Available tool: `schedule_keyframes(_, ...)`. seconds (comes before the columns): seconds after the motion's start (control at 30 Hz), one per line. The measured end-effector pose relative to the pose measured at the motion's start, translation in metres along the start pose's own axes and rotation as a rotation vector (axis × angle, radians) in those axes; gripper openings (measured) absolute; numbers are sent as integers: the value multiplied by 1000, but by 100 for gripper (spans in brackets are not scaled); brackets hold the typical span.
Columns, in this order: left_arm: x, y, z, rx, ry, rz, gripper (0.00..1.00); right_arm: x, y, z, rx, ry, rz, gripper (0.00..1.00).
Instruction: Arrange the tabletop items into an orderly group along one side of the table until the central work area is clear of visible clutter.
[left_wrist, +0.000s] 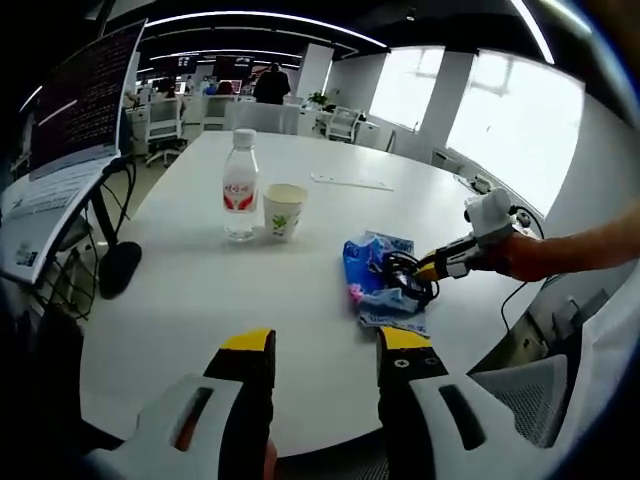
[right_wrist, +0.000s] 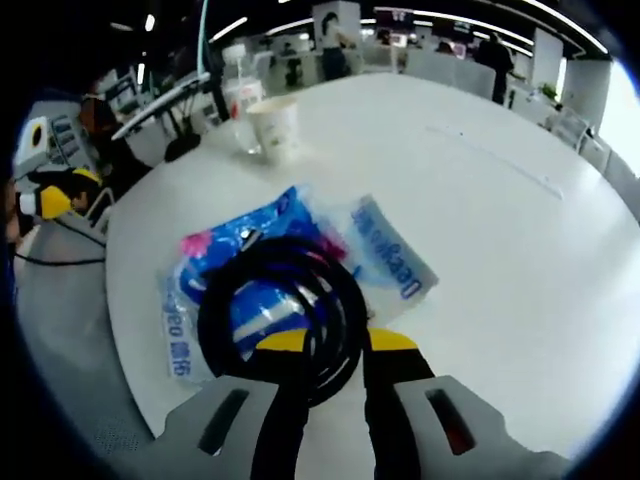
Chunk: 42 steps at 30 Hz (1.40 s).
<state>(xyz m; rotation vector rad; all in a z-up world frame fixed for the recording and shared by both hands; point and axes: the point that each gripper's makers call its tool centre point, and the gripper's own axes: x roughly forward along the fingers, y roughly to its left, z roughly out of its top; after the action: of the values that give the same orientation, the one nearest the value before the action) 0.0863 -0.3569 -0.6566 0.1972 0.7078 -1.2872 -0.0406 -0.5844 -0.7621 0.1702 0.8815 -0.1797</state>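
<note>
Right gripper (right_wrist: 328, 342) is where the action is: in the right gripper view its yellow-tipped jaws sit on either side of a coiled black cable (right_wrist: 283, 312), which lies on top of a blue plastic packet (right_wrist: 262, 262) on the white table (right_wrist: 520, 230). Can't honestly tell if the jaws are pinching the coil or just straddling it, since the loop covers the gap between them. The packet has white writing that looks like "Oeegeo" or similar, too warped by the fisheye for me to trust, plus some pink blotches.

From the left gripper view, the same right gripper (left_wrist: 432, 268) reaches in from the right side, held by a person's hand (left_wrist: 520, 256), its tip at the cable (left_wrist: 408, 278) over the packet (left_wrist: 378, 283). My left gripper (left_wrist: 326, 352) hangs above the near table edge, jaws spread apart with nothing between them, well apart from everything.

Farther left on the table (left_wrist: 200, 300) there's a clear water bottle (left_wrist: 240, 186) with a red-and-white label, text too small to read, and just to its right a paper cup (left_wrist: 284, 210) with a green print I can't make out. A thin flat strip (left_wrist: 350, 181) lies far back on the table; no idea what it is. A monitor (left_wrist: 85, 95) is cut off at the left edge.
</note>
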Motion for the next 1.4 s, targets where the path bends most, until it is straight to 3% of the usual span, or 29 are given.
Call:
schedule_keyframes(0.57, 2, -5, 1, 6, 4, -7, 39, 5, 0, -4, -85, 24, -36, 16)
schedule_keyframes(0.83, 3, -8, 3, 8, 1, -11, 39, -2, -1, -2, -17, 7, -40, 6)
schedule_keyframes(1.4, 4, -10, 0, 3, 8, -10, 38, -33, 8, 16, 29, -124, -45, 3)
